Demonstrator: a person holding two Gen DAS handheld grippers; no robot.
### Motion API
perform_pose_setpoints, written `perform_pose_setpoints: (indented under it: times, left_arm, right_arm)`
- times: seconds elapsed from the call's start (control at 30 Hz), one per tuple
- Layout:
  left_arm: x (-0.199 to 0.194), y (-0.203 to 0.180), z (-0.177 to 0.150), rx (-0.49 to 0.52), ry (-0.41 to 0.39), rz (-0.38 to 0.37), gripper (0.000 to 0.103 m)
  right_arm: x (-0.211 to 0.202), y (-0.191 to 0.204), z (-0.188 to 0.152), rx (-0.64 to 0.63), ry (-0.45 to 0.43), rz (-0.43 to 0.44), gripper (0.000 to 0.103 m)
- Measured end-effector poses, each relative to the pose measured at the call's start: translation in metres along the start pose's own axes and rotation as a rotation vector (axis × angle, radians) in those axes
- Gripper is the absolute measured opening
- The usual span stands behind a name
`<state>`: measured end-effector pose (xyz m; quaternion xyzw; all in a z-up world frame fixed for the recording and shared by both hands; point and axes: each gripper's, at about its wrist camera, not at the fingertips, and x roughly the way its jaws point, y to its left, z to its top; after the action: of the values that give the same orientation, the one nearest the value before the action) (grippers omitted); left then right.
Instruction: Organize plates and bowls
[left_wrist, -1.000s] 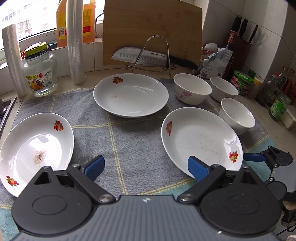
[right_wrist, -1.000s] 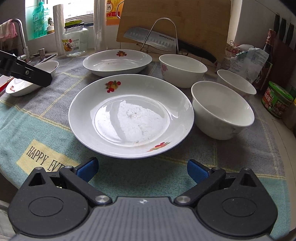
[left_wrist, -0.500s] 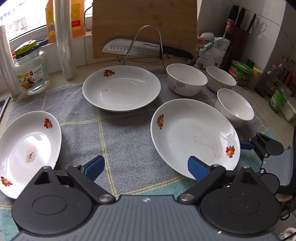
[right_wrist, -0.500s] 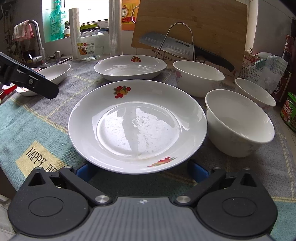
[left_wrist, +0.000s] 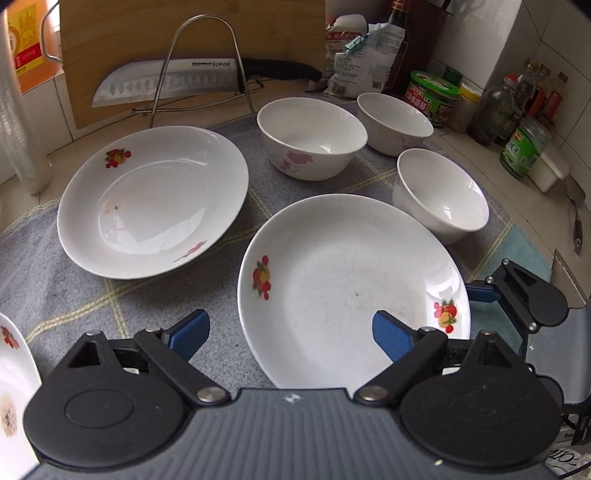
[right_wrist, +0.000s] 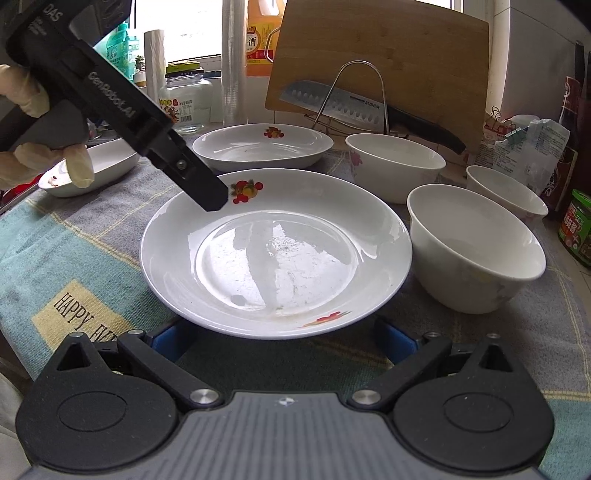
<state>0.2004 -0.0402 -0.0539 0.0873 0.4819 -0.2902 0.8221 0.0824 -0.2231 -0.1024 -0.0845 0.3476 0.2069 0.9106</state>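
A big grey and teal checked cloth (left_wrist: 155, 295) covers the counter, and all the dishes sit on it. A tall brown wooden cutting board (right_wrist: 388, 55) leans at the back, with a silver knife (right_wrist: 332, 103) resting on a wire rack (right_wrist: 364, 92) in front of it.

The near round white plate with red fruit pictures (right_wrist: 277, 254) lies in the middle of the cloth. A second white plate with fruit pictures (left_wrist: 151, 199) sits behind it, nearer the cutting board. A third white plate (right_wrist: 103, 162) lies off to the left side, partly hidden by a gloved hand (right_wrist: 37, 155).

Three white bowls stand to the right of the plates. The closest white bowl (right_wrist: 476, 247) is just beside the near plate. The white bowl with pink flowers (left_wrist: 310, 136) and the far white bowl (left_wrist: 395, 122) stand further back.

The left gripper (left_wrist: 291, 332) with blue pads hovers over the left edge of the near plate. Its jaws are closing, with the rim of the plate between them, and the pads are not pressing on it. The right gripper (right_wrist: 284, 339) is low at the front edge of the same plate. Its blue pads sit wide apart, partly tucked under the rim, one on each side, and nothing is squeezed.

A small green-lidded jar (left_wrist: 432, 96) stands on the right.
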Motion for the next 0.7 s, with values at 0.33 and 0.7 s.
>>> perform_pose_setpoints:
  times: [0.33, 0.7]
  left_arm:
    - [0.032, -0.002, 0.027, 0.101, 0.093, -0.039, 0.075]
    - [0.051, -0.004, 0.044, 0.147, 0.135, -0.066, 0.072]
  right_arm:
    - [-0.002, -0.001, -0.002, -0.003, -0.014, 0.0, 0.103]
    - [-0.002, -0.005, 0.002, -0.025, 0.016, 0.027, 0.103]
